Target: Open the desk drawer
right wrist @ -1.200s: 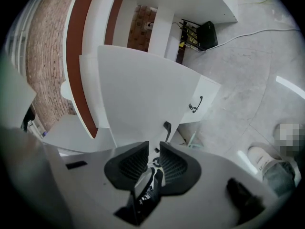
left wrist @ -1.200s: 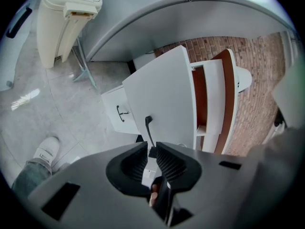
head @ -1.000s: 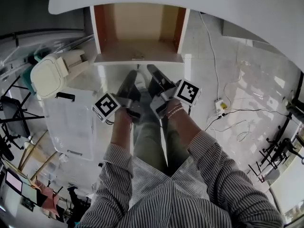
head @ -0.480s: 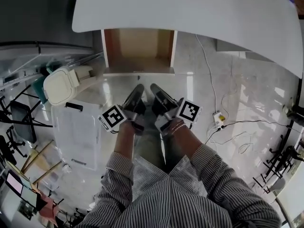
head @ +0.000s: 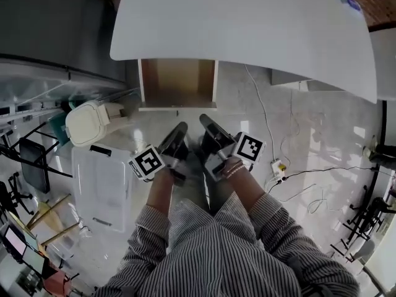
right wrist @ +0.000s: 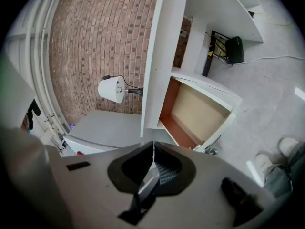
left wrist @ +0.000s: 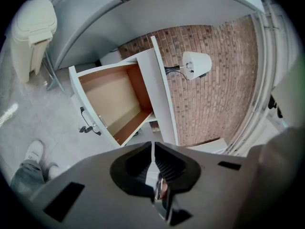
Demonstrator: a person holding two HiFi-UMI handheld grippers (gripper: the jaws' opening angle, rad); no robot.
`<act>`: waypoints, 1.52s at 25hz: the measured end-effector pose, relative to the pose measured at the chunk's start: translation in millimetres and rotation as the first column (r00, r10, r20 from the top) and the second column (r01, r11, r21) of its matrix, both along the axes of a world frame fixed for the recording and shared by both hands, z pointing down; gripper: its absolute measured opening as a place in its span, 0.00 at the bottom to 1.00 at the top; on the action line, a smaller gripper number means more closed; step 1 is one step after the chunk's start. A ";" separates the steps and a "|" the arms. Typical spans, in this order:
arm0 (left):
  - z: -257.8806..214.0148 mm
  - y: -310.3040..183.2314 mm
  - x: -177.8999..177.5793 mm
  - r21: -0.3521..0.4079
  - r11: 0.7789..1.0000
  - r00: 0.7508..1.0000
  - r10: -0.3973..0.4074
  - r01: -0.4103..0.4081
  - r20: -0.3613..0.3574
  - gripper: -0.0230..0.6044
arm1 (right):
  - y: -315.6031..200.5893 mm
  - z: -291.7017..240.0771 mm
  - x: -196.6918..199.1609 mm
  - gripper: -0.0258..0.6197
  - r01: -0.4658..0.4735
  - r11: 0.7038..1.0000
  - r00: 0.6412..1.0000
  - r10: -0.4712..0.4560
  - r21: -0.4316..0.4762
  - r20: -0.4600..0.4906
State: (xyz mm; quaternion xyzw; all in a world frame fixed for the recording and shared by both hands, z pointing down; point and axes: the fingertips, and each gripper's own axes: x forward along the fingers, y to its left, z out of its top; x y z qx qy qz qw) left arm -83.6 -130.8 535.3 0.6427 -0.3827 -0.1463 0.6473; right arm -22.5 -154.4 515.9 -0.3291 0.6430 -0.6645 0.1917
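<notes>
2 forearms reach forward side by side, grippers angled slightly down toward desk. Left gripper (head: 180,129) jaws closing, nothing between. Right gripper (head: 206,120) jaws together, empty. Drawer (head: 177,84) pulled out beneath white desktop (head: 247,23), tan interior exposed.

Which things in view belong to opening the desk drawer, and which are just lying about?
Job in hand:
desk drawer, pulled out, looks empty
desk
left gripper, jaws closing on nothing
right gripper, shut, empty

Lying about:
cream lidded bin
clear storage box
power strip with cables
white lamp
</notes>
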 end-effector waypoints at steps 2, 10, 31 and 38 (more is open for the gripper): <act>-20.1 -2.0 4.9 0.030 1.000 1.000 0.006 -0.005 -0.006 0.09 | -4.0 -17.2 5.1 0.07 -0.008 1.000 1.000 0.007 0.020 0.004; -90.5 -11.0 20.0 0.097 0.992 0.997 0.077 -0.075 -0.011 0.09 | -10.4 -76.7 7.6 0.07 0.035 0.995 0.999 -0.035 0.098 0.002; -225.1 -12.8 31.7 0.335 0.924 0.982 0.164 -0.185 0.092 0.09 | -11.6 -214.1 5.6 0.07 0.155 0.917 0.986 -0.119 0.367 -0.121; -240.4 -11.8 28.6 0.396 0.887 0.968 0.175 -0.235 0.182 0.08 | -11.3 -230.9 16.9 0.07 0.204 0.877 0.968 -0.115 0.435 -0.221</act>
